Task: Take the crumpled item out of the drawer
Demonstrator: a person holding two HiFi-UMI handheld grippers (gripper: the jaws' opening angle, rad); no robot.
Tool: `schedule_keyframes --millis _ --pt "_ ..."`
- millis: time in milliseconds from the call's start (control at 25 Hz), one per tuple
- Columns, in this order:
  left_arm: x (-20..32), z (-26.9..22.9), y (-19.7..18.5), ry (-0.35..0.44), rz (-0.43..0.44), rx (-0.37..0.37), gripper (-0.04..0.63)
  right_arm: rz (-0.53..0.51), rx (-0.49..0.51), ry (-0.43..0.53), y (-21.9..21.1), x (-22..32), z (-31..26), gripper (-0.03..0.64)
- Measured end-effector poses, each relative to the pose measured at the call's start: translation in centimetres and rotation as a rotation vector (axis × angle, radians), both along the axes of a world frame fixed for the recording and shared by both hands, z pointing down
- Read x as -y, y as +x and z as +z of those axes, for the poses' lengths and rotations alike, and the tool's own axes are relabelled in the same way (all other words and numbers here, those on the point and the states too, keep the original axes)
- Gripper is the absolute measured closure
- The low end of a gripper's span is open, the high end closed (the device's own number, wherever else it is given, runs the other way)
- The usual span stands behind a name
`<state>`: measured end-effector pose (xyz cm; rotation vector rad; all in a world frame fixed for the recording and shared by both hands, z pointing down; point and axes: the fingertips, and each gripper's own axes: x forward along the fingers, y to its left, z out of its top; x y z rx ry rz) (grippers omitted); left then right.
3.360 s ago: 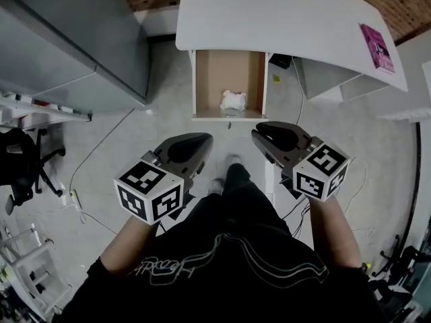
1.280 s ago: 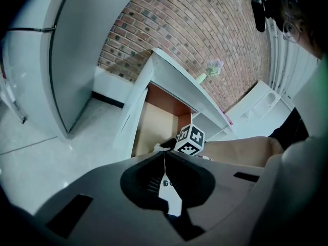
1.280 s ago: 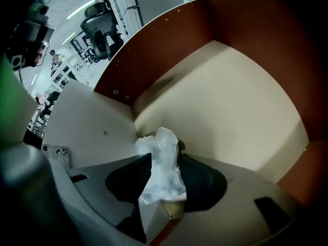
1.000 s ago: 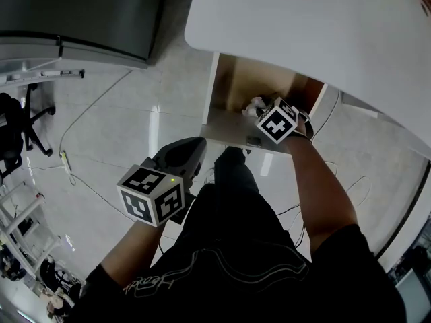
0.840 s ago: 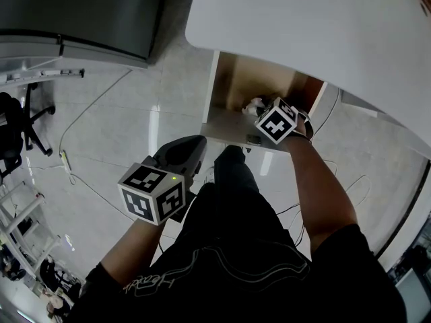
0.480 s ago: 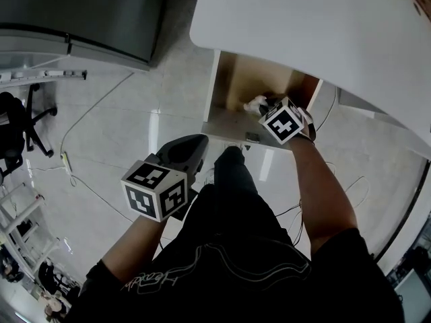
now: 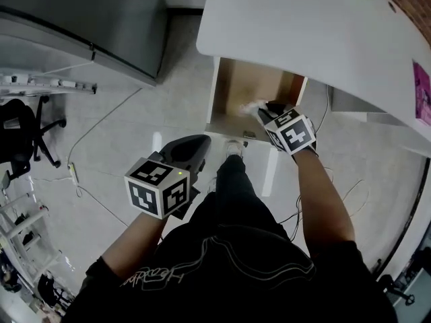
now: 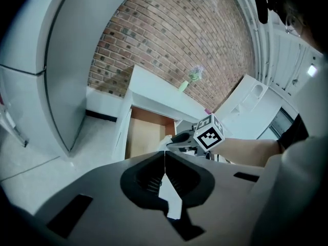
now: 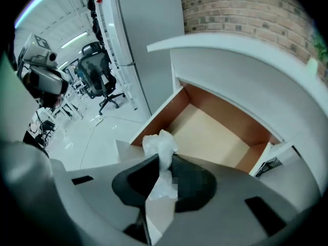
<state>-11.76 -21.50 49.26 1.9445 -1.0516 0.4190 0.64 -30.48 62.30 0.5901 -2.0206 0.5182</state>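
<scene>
The crumpled item (image 7: 250, 106) is a white wad of paper, pinched in my right gripper (image 7: 262, 110), which is shut on it. In the right gripper view the crumpled item (image 9: 160, 146) sticks up from between the jaws of the right gripper (image 9: 163, 164), held above the open drawer (image 9: 215, 137). The wooden drawer (image 7: 236, 86) stands pulled out from under the white desk (image 7: 303, 25), with nothing left on its bottom. My left gripper (image 7: 197, 145) hangs shut and empty near my thigh, short of the drawer. From the left gripper (image 8: 164, 155) I see the drawer (image 8: 141, 137) ahead.
A grey cabinet (image 7: 87, 19) stands left of the drawer. An office chair (image 7: 20, 126) and loose cables (image 7: 87, 180) are on the floor at left. A pink booklet (image 7: 422, 93) lies on the desk's right end.
My right gripper has closed on the crumpled item and lifted it off the drawer bottom, drawing back toward the drawer's front. The left gripper has stayed where it was.
</scene>
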Motion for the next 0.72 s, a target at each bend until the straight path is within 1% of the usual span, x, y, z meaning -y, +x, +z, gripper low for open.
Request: schedule_keyframes --millis 120,240,320,520,720 --pt "-1.1 -3.4 0.8 0.032 0.019 -0.002 0.573 0.045 0.062 0.044 0.7 -1.1 -5.4 0.526" --pt "-1.3 -6.7 1.3 0.088 0.043 -0.003 0.573 0.084 0.132 0.117 0.9 -1.3 -11.0 0.526" --pt "-1.8 -8.8 1.6 0.123 0.053 -0.003 0.572 0.110 0.195 0.147 0.9 -2.3 -14.6 0.526" --pt "-4.5 -14.8 2.9 0.214 0.101 -0.026 0.572 0.189 0.356 0.189 1.3 -6.9 -23.2 0.526" --pt "-6.9 -19.7 3.1 0.284 0.135 -0.041 0.572 0.204 0.468 0.225 1.3 -11.2 -29.9 0.526"
